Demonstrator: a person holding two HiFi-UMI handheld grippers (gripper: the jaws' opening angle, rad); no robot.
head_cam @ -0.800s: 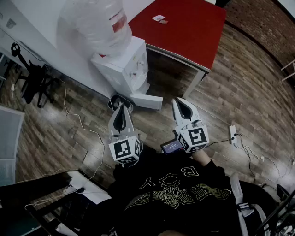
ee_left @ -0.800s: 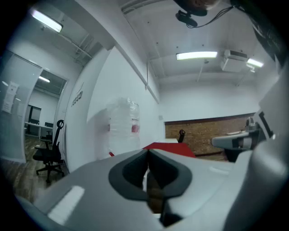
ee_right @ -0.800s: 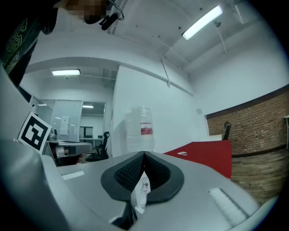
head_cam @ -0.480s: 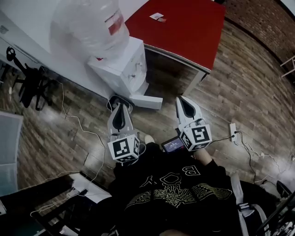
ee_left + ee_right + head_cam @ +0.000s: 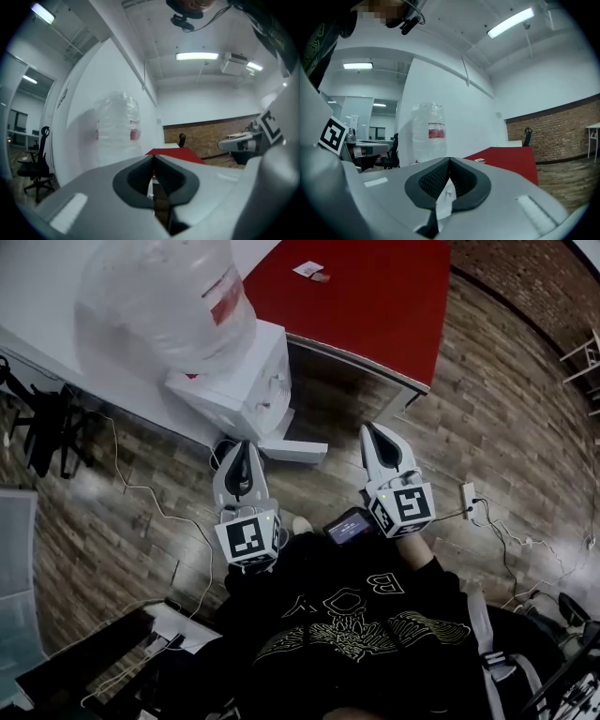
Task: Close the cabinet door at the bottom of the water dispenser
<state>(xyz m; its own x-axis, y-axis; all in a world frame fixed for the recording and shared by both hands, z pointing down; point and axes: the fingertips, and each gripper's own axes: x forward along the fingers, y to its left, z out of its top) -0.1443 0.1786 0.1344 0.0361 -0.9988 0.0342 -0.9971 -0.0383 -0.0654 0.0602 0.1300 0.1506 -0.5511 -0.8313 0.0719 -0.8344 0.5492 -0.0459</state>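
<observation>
The white water dispenser (image 5: 246,381) with a big clear bottle (image 5: 159,296) stands against the wall, left of the red table. Its bottom cabinet door (image 5: 298,451) hangs open, swung out over the wooden floor. My left gripper (image 5: 242,446) is shut and empty, its tips just in front of the dispenser's base, left of the door. My right gripper (image 5: 367,428) is also shut and empty, a short way right of the door's free edge. The left gripper view shows shut jaws (image 5: 153,158) and the bottle (image 5: 119,126). The right gripper view shows shut jaws (image 5: 450,160), with the bottle (image 5: 429,136) beyond.
A red table (image 5: 375,306) stands right of the dispenser, with its leg (image 5: 412,399) near the door. Cables (image 5: 141,488) and a power strip (image 5: 466,498) lie on the floor. A black office chair (image 5: 37,423) is at far left. A small screen (image 5: 349,526) sits by my right hand.
Both grippers have edged slightly forward toward the dispenser, and the head view has shifted a little. The jaws stay shut and the door has not moved.
</observation>
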